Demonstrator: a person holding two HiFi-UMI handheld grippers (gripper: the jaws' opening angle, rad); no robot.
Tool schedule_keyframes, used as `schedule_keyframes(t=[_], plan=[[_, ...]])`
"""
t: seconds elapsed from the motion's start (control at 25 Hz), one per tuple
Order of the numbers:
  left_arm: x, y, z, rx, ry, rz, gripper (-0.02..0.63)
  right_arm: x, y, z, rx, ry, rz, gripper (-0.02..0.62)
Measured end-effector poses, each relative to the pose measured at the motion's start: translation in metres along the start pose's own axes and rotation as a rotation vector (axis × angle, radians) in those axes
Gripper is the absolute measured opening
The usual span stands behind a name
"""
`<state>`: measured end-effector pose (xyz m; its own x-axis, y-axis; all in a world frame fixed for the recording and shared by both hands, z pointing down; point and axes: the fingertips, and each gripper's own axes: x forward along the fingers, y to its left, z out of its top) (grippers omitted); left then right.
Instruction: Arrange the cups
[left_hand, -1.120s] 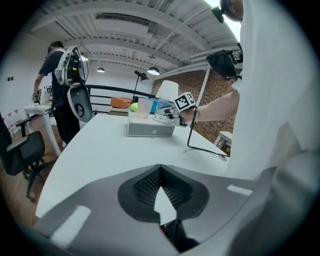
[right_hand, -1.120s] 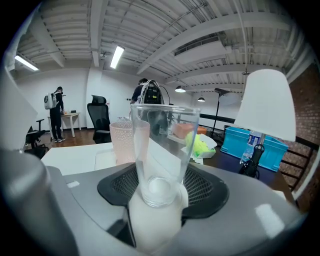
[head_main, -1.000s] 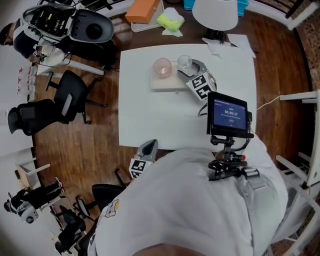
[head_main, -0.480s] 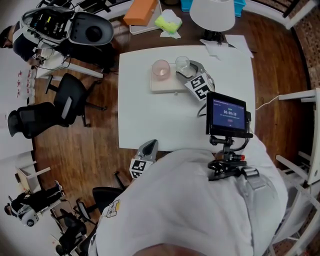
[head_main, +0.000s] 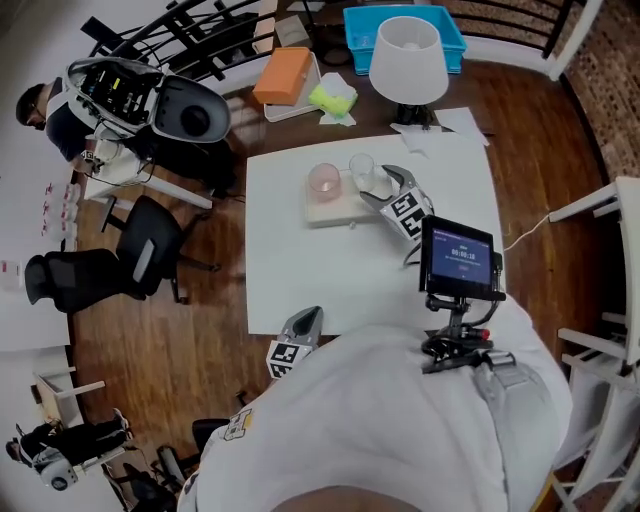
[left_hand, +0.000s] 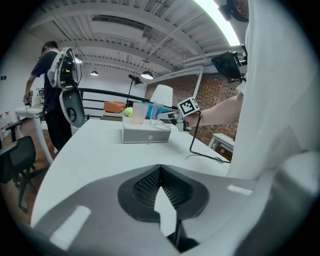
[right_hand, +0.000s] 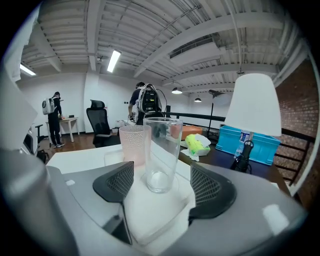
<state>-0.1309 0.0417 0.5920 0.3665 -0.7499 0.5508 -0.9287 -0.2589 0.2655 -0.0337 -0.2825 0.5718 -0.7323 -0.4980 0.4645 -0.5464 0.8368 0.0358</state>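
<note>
A clear glass cup (head_main: 362, 170) and a pink cup (head_main: 324, 181) stand upright side by side on a low white box (head_main: 335, 210) at the far side of the white table (head_main: 300, 280). My right gripper (head_main: 383, 187) is at the box's right end. In the right gripper view the clear cup (right_hand: 161, 154) stands between the pads (right_hand: 116, 184) with a gap on each side, and the pink cup (right_hand: 134, 144) is just behind it. The jaws have just been opening. My left gripper (head_main: 305, 322) hangs at the table's near edge, shut and empty (left_hand: 160, 186).
A lamp with a white shade (head_main: 408, 58), a blue bin (head_main: 404, 22), an orange box (head_main: 282, 75) and a yellow-green cloth (head_main: 335, 98) lie beyond the table. Black office chairs (head_main: 150, 245) stand at the left. A small monitor (head_main: 460, 258) rides on my chest.
The right gripper's jaws have spread away from the clear cup, which stays upright on the box. The head view now shows more beyond the table. The left gripper has stayed put.
</note>
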Motion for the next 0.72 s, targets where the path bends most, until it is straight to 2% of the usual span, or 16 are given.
schedule_keyframes(t=[0.28, 0.48, 0.6, 0.72], plan=[[0.019, 0.002, 0.015, 0.063, -0.019, -0.104, 0.000, -0.073, 0.005, 0.028, 0.033, -0.115, -0.096, 0.321], [0.038, -0.006, 0.022, 0.117, -0.014, -0.194, 0.000, -0.127, 0.029, 0.041, 0.114, -0.196, -0.128, 0.279], [0.053, -0.011, 0.019, 0.148, -0.009, -0.246, 0.000, -0.149, 0.054, 0.022, 0.135, -0.180, -0.131, 0.272], [0.064, -0.024, 0.013, 0.174, 0.023, -0.319, 0.000, -0.164, 0.082, -0.015, 0.167, -0.123, -0.142, 0.267]])
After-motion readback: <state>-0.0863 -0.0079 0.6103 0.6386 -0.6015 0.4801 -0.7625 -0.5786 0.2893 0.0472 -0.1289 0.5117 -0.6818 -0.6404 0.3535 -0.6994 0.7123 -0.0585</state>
